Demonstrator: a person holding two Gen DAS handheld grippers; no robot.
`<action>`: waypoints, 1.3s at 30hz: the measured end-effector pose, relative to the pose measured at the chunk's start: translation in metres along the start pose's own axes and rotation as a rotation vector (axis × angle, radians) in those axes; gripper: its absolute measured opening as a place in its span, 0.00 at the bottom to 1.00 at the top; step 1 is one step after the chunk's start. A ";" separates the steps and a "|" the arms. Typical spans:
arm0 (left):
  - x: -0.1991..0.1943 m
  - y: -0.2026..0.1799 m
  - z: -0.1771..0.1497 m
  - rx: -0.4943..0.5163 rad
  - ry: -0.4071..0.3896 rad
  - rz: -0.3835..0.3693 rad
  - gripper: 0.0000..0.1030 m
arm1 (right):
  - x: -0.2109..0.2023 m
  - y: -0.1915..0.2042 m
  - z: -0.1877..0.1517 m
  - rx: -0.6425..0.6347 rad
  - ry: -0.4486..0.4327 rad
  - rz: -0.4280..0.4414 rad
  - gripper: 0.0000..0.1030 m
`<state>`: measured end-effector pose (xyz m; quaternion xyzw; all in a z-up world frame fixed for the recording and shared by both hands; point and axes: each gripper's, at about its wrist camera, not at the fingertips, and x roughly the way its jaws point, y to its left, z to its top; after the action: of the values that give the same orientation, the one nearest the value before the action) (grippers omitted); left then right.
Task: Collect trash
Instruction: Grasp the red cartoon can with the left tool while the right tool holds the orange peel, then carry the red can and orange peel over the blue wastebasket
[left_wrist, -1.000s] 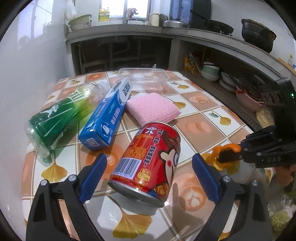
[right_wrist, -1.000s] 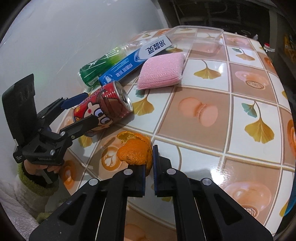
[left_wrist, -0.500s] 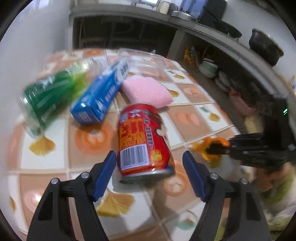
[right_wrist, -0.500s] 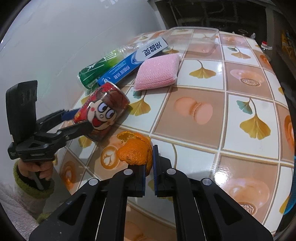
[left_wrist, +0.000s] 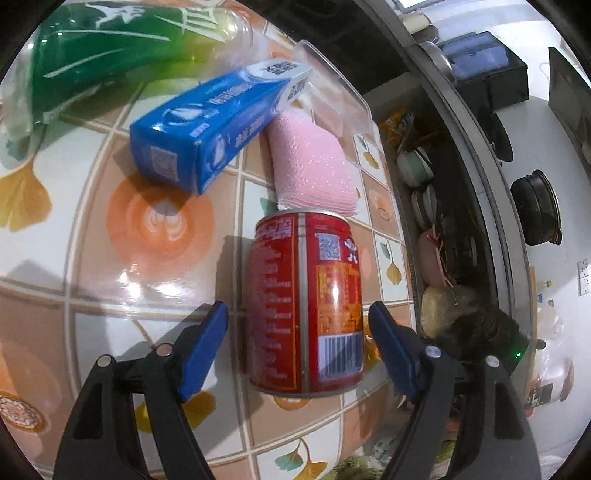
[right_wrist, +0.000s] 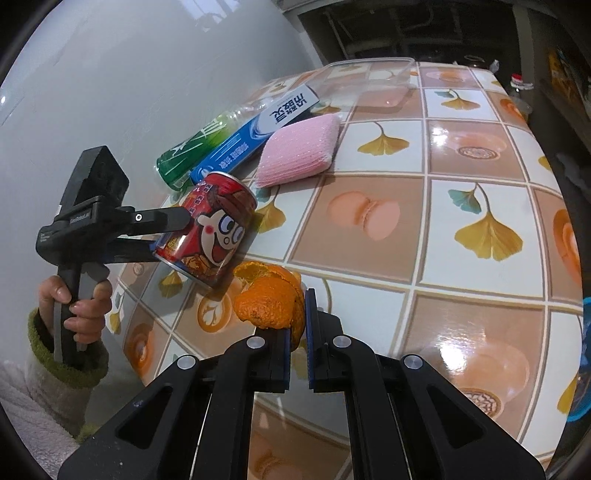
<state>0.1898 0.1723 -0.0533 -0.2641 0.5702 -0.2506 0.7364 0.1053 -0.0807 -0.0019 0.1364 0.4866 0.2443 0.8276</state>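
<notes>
Clutter: blue box (left_wrist: 218, 125), green bottle (left_wrist: 110, 48) and pink sponge (left_wrist: 314, 162) lie close together just beyond the red can (left_wrist: 306, 302); a clear container (right_wrist: 369, 77) sits farther back.
Open room: tabletop (right_wrist: 443, 221) right of the sponge is bare up to its right edge.
Left gripper (left_wrist: 297, 332): jaws wide, have just opened a little; can between them, gaps show on both sides.
Right gripper (right_wrist: 297, 332): jaws narrow, pinching orange peel (right_wrist: 269, 299), just right of the can.
</notes>
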 end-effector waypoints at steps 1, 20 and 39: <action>0.002 -0.004 0.000 0.005 0.007 0.002 0.74 | 0.000 -0.003 -0.001 0.007 -0.003 0.004 0.05; 0.017 -0.019 -0.002 -0.025 0.005 0.058 0.62 | -0.017 -0.026 -0.015 0.063 -0.056 0.061 0.05; 0.056 -0.159 -0.010 0.241 0.088 -0.104 0.62 | -0.118 -0.095 -0.056 0.280 -0.320 0.053 0.05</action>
<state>0.1819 0.0165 0.0125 -0.1917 0.5533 -0.3666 0.7230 0.0340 -0.2246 0.0138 0.2997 0.3743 0.1711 0.8607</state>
